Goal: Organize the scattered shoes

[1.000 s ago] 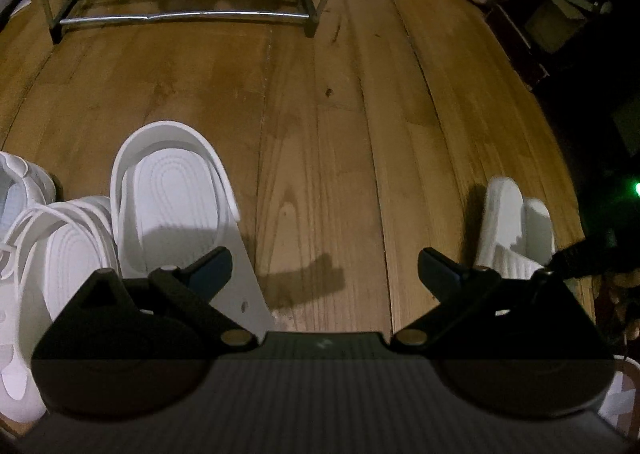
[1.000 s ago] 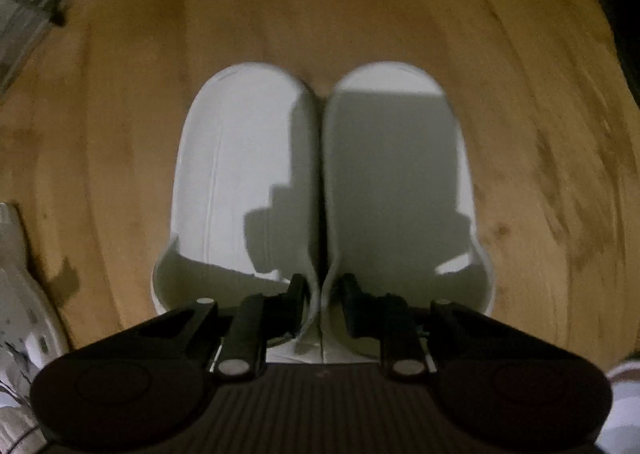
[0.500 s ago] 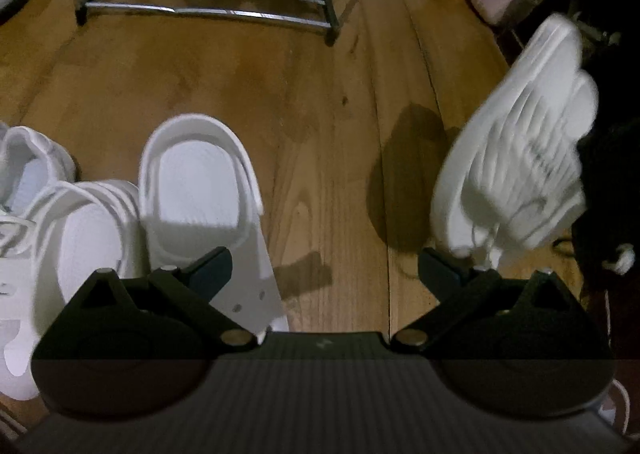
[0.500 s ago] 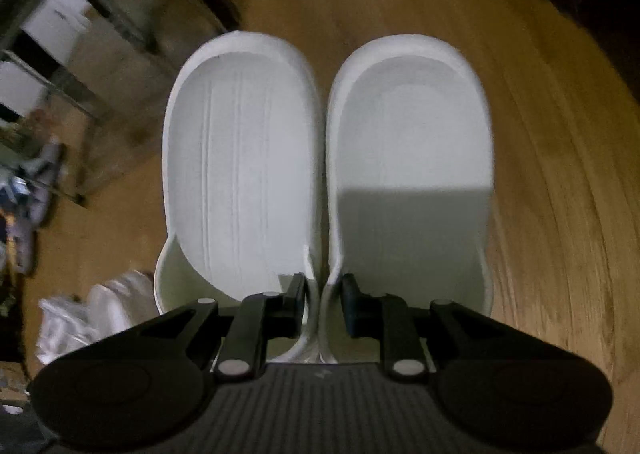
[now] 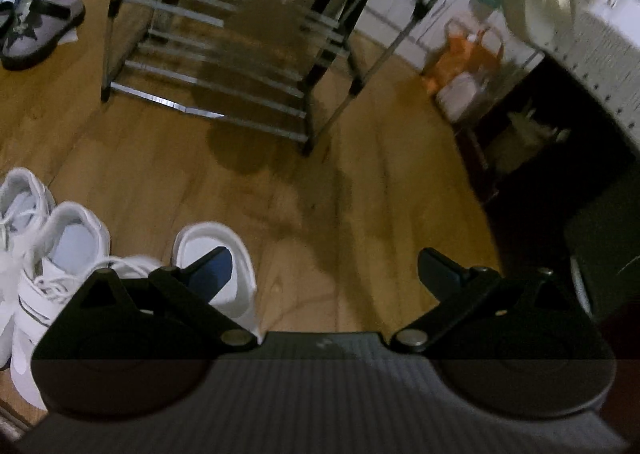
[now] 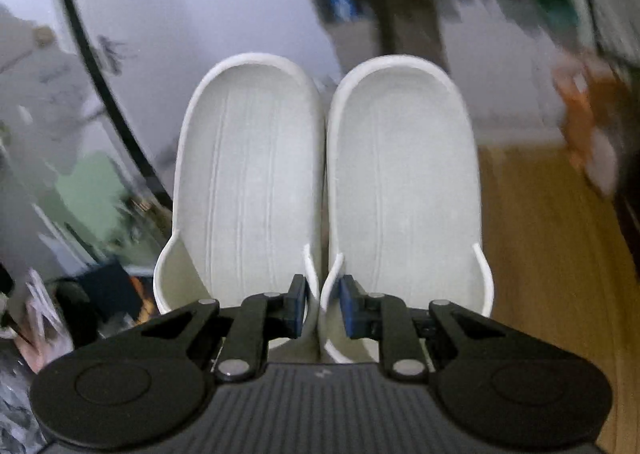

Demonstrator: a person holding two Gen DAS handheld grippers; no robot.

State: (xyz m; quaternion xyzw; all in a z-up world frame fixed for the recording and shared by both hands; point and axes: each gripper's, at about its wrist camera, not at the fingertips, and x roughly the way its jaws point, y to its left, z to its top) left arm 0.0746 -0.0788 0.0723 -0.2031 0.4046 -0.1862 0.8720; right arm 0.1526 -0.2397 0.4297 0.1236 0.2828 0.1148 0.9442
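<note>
White sneakers [image 5: 60,266] sit at the near left of the wooden floor [image 5: 320,193], laces loose, with a single white slide [image 5: 228,254] just to their right, partly behind the left finger of the left gripper [image 5: 322,268]. That gripper hangs over bare floor with its jaws spread wide and nothing between them. At far left a grey sandal with dark straps [image 5: 40,29] lies on the floor beside some paper. Centre far: a metal shoe rack [image 5: 224,65] with slatted tiers; every tier visible in the left wrist view is bare of shoes, upper tiers partly out of frame. To the right, a blurred orange-and-white bag [image 5: 468,61] and dark furniture. In the right wrist view the right gripper [image 6: 322,308] pinches a pair of white slides [image 6: 328,181], jaws pressed in on the two inner side walls that meet at the middle, soles side by side, toes pointing away. The pair is off the floor, held level against a blurred background of wall and clutter, so it is in transit. Judgement: one pair in hand and not yet set down; sneakers, lone slide and sandal remain on the floor; rack shows no shoes. Most of the sorting appears left.
</note>
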